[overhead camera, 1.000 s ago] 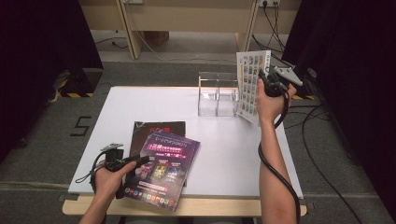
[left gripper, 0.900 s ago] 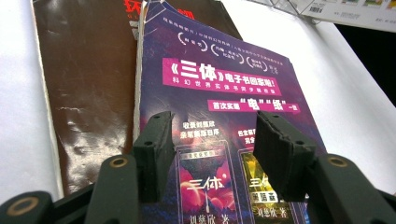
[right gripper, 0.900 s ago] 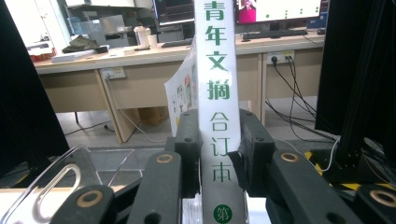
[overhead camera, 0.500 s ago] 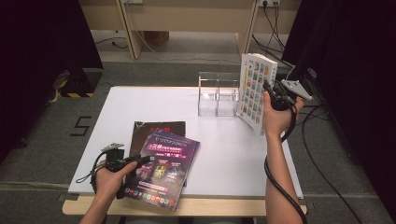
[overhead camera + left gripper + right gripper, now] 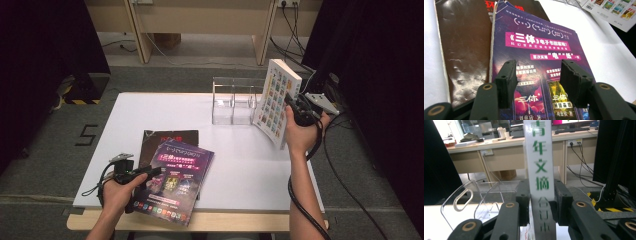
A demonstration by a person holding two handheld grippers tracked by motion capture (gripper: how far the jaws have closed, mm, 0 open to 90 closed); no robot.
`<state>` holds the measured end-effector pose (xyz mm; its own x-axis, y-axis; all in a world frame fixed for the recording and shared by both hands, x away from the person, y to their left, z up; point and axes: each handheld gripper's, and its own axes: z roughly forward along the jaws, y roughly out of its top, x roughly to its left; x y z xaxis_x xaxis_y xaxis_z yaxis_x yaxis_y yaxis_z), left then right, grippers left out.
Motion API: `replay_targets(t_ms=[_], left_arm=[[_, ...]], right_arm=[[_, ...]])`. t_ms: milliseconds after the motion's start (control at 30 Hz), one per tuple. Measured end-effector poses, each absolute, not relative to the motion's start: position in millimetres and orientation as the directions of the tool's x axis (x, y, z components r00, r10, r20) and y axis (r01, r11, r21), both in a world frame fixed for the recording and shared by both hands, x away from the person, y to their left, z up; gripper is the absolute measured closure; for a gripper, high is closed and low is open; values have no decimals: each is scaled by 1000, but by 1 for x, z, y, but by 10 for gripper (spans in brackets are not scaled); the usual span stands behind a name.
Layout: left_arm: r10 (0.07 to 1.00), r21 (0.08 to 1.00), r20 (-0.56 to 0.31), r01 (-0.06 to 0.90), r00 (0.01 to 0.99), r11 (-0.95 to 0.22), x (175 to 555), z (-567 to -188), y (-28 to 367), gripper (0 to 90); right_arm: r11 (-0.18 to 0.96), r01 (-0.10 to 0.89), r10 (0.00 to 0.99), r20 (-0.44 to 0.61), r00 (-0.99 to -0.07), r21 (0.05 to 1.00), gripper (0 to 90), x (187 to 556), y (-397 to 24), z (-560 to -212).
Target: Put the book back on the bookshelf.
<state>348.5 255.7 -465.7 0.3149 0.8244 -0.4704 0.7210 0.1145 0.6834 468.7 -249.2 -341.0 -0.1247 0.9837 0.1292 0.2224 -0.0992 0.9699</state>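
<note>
My right gripper [image 5: 295, 107] has just been easing its jaws apart, yet they flank the white-spined thick book [image 5: 276, 102] – upright at the clear acrylic rack's [image 5: 234, 101] right end. My left gripper [image 5: 150, 174] rests agape over the purple magazine [image 5: 176, 182] on the white table [image 5: 165, 112].

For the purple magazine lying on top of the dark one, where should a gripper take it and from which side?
Grip the purple magazine at its near left edge, coming in low from the person's side. It lies flat on the dark magazine, but its near corner overhangs the table front, so one jaw can likely slip beneath there. The left gripper already hovers open over that end.
</note>
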Motion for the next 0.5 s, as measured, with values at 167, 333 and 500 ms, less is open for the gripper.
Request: replay_targets(t_ms=[167, 333, 500], left_arm=[[826, 684, -470, 719, 311, 118, 348, -465, 257, 466], [825, 686, -470, 718, 314, 118, 348, -464, 257, 466], [824, 686, -469, 719, 317, 114, 349, -465, 255, 465]], right_arm=[[-85, 233, 985, 117, -126, 969, 687, 467, -248, -341], [-78, 247, 987, 110, -120, 966, 694, 464, -250, -340], [-70, 245, 987, 103, -125, 967, 708, 460, -253, -343]])
